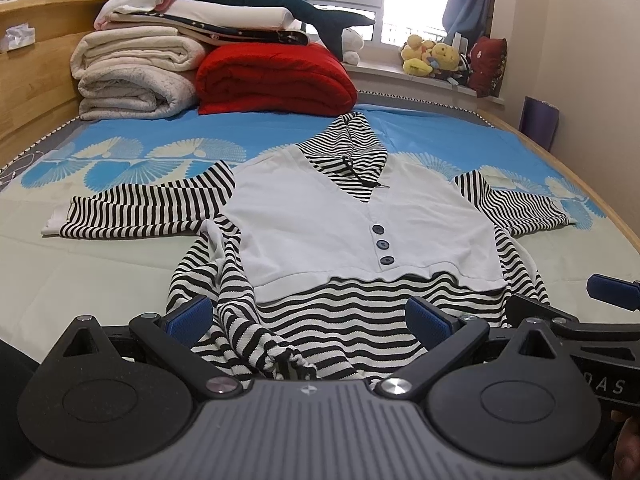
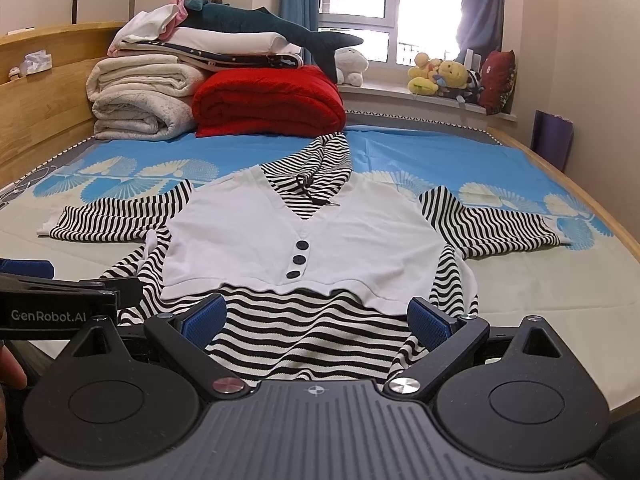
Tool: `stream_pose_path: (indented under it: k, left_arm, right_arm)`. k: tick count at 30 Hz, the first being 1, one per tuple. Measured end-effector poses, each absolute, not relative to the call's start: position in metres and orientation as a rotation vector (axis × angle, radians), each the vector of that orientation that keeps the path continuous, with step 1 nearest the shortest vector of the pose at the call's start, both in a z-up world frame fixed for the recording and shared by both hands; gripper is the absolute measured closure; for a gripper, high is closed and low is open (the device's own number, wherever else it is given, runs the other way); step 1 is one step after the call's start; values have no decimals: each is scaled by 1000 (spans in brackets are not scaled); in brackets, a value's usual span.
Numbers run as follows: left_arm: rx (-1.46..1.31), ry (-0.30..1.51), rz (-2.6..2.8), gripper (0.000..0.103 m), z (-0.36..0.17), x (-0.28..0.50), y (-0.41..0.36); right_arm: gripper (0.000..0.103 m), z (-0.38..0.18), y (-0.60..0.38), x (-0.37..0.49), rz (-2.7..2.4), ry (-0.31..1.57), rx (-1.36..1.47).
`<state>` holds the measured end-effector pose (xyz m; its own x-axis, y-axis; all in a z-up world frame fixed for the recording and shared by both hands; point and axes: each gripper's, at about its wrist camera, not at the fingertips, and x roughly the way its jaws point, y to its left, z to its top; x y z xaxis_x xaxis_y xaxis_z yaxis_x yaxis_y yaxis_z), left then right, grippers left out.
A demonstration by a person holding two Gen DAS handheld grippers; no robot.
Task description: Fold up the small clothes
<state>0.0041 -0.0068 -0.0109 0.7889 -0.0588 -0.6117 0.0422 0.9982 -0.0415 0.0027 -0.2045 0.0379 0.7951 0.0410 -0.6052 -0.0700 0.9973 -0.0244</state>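
A small hooded top (image 1: 320,220) (image 2: 304,232) lies spread flat on the bed, front up: a white buttoned vest panel over black-and-white stripes, sleeves out to both sides, hood pointing away. The striped hem is rumpled at its left corner (image 1: 256,344). My left gripper (image 1: 308,316) is open at the near hem, its blue pads either side of the bunched stripes and not closed on them. My right gripper (image 2: 316,316) is open too, just over the hem's middle. Each gripper's fingers show at the edge of the other's view.
Folded cream blankets (image 1: 132,76) and a red quilt (image 1: 272,76) are stacked at the far end by the wooden headboard (image 1: 36,52), with a plush shark (image 1: 280,0) on top. Stuffed toys (image 2: 444,76) sit on the windowsill. The bed's wooden side rail (image 2: 592,200) runs along the right.
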Motion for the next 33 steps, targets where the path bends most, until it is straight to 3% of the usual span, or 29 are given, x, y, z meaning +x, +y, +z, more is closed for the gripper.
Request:
stream_pose_path:
  k: [12, 19, 22, 26, 27, 33]
  left_arm:
    - [-33, 658, -49, 1, -2, 12, -2]
    - [30, 528, 2, 3, 44, 89, 25]
    - [58, 483, 19, 15, 53, 139, 44]
    - [35, 491, 48, 49, 46, 205, 82]
    - [32, 499, 68, 54, 39, 222, 95]
    - [-1, 641, 225, 60, -21, 276, 181]
  right_arm:
    - [6, 44, -207, 4, 33, 619, -49]
    - [6, 46, -225, 5, -40, 582, 20]
    - [6, 44, -227, 5, -48, 566, 13]
    - [8, 42, -229, 7, -71, 573, 11]
    - [10, 43, -231, 8, -74, 580, 22]
    - [12, 64, -236, 36, -87, 615, -2]
